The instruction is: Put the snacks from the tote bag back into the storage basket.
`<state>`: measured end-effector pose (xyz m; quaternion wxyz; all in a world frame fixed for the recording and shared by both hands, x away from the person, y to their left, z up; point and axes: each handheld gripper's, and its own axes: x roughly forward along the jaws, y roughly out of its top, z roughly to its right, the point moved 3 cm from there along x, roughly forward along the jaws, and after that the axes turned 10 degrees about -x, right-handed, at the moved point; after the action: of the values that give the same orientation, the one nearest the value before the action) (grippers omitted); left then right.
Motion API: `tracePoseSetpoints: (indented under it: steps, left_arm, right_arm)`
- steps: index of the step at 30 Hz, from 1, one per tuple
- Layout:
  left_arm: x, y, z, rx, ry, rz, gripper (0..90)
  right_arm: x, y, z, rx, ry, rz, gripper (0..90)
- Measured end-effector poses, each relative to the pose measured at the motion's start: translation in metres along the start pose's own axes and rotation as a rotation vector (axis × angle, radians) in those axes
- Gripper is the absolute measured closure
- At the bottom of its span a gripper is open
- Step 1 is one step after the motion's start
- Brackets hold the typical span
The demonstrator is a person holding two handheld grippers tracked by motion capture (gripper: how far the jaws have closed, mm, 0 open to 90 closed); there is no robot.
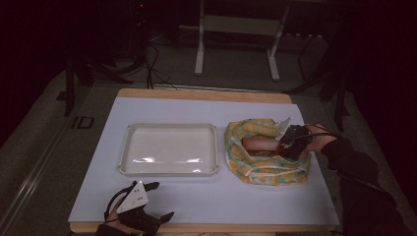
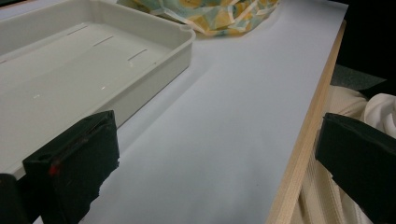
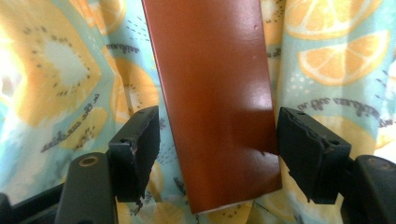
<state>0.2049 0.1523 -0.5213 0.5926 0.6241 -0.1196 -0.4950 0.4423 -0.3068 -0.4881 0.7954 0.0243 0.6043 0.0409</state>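
Observation:
A reddish-brown oblong pack (image 3: 212, 79) lies inside a cloth bag (image 3: 56, 70) printed with orange and kiwi slices. My right gripper (image 3: 219, 149) straddles the pack's near end. Its right pad meets the pack's edge, while a strip of cloth shows between the left pad and the pack, so the jaws are open around it. From above, the right gripper (image 1: 285, 146) reaches into the bag (image 1: 265, 172) from the right, over the pack (image 1: 256, 144). My left gripper (image 1: 164, 200) rests at the table's front left, open and empty (image 2: 215, 154).
A shallow white tray (image 1: 169, 126) sits empty in the middle of the white mat, left of the bag; its corner (image 2: 159, 65) lies just ahead of the left gripper. The wooden table edge (image 2: 303, 140) runs close by on that gripper's right. Cables and a stand lie on the floor beyond.

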Motion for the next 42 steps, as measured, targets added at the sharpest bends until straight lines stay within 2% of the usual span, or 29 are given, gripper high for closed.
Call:
tracePoseSetpoints:
  steps: [10,13,19,24,33,42]
  left_arm:
    - [0.0,-0.001,0.0,-0.004,-0.003,-0.004,0.0]
    - [0.0,-0.001,0.0,-0.004,-0.001,-0.003,0.0]
    - [0.0,-0.001,0.0,-0.003,-0.005,-0.004,0.0]
    - [0.0,-0.001,0.0,-0.002,-0.006,-0.003,0.0]
    - [0.0,0.0,0.002,0.009,-0.011,-0.004,0.0]
    - [0.001,-0.001,0.003,0.013,-0.012,-0.006,0.0]
  right_arm:
    - [0.004,0.003,-0.001,-0.051,0.02,-0.052,37.6]
    - [0.001,0.002,-0.001,-0.058,0.035,-0.04,41.1]
    - [-0.005,-0.002,-0.003,-0.058,0.053,-0.017,42.4]
    - [-0.014,-0.004,-0.001,-0.033,0.037,0.011,42.8]
    - [-0.032,-0.005,0.001,-0.028,0.006,0.028,43.0]
    - [-0.058,-0.002,0.005,-0.029,-0.024,0.049,43.1]
